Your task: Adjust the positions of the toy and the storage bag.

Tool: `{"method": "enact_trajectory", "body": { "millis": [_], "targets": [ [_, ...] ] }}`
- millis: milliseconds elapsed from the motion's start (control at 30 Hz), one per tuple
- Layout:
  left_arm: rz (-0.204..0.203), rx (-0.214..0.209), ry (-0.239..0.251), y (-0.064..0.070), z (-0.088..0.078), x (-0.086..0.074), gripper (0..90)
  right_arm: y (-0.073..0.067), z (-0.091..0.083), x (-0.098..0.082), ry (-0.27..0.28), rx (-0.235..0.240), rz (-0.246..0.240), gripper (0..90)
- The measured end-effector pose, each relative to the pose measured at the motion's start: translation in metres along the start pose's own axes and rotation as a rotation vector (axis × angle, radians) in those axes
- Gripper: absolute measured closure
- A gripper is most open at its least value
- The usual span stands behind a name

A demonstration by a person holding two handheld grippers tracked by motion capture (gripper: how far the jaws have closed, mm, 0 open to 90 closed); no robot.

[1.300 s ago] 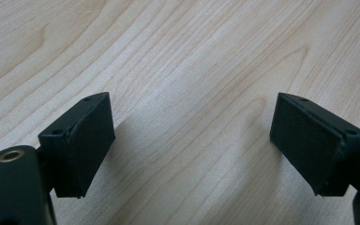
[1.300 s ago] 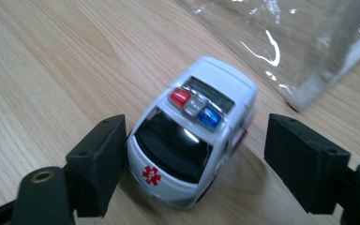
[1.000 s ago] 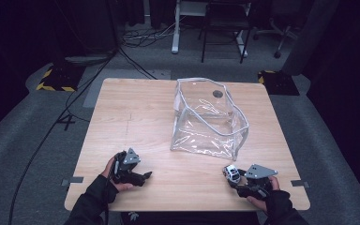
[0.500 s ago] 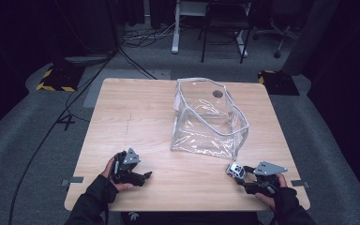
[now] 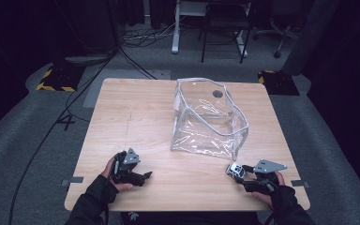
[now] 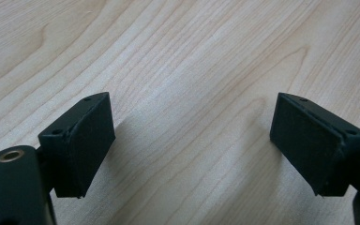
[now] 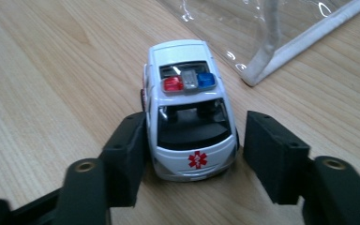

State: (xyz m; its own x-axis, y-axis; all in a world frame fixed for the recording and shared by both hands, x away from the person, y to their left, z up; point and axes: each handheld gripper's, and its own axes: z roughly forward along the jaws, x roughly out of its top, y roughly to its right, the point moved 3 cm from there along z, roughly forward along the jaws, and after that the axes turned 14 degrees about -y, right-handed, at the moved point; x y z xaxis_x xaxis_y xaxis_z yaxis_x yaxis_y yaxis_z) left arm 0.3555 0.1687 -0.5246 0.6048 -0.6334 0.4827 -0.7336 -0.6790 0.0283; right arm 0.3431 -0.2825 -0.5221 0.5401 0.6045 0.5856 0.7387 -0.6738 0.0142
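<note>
The toy ambulance, small, rigid and probably light with slick sides, sits on the surface between the right tongs, parted around its flanks, while the left tongs gape wide.

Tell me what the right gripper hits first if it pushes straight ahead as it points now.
The toy ambulance, already between the right gripper's open jaws; beyond it, likely the clear bag's trimmed edge.

Table brightly lit from above — surroundings dark; gripper views sharp, soft shadows under jaws.
</note>
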Motion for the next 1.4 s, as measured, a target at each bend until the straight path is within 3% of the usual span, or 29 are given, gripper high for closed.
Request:
{"method": "enact_trajectory", "body": {
  "millis": [67, 500, 1067, 1400],
  "targets": [
    [0.000, 0.000, 0.000, 0.000, 0.000, 0.000, 14.4, -0.001, 0.000, 0.000, 0.007, 0.009, -0.009, 46.7],
    [0.000, 0.000, 0.000, 0.000, 0.000, 0.000, 14.4, 0.003, -0.005, -0.003, 0.015, 0.013, -0.032, 47.8],
    [0.000, 0.002, 0.000, 0.000, 0.000, 0.000, 14.5, 0.024, -0.033, -0.009, 0.161, -0.001, 0.081, 47.9],
    [-0.001, 0.003, 0.000, 0.000, 0.000, 0.000, 14.5, 0.028, -0.041, -0.009, 0.183, -0.025, 0.097, 48.0]
  ]
}}
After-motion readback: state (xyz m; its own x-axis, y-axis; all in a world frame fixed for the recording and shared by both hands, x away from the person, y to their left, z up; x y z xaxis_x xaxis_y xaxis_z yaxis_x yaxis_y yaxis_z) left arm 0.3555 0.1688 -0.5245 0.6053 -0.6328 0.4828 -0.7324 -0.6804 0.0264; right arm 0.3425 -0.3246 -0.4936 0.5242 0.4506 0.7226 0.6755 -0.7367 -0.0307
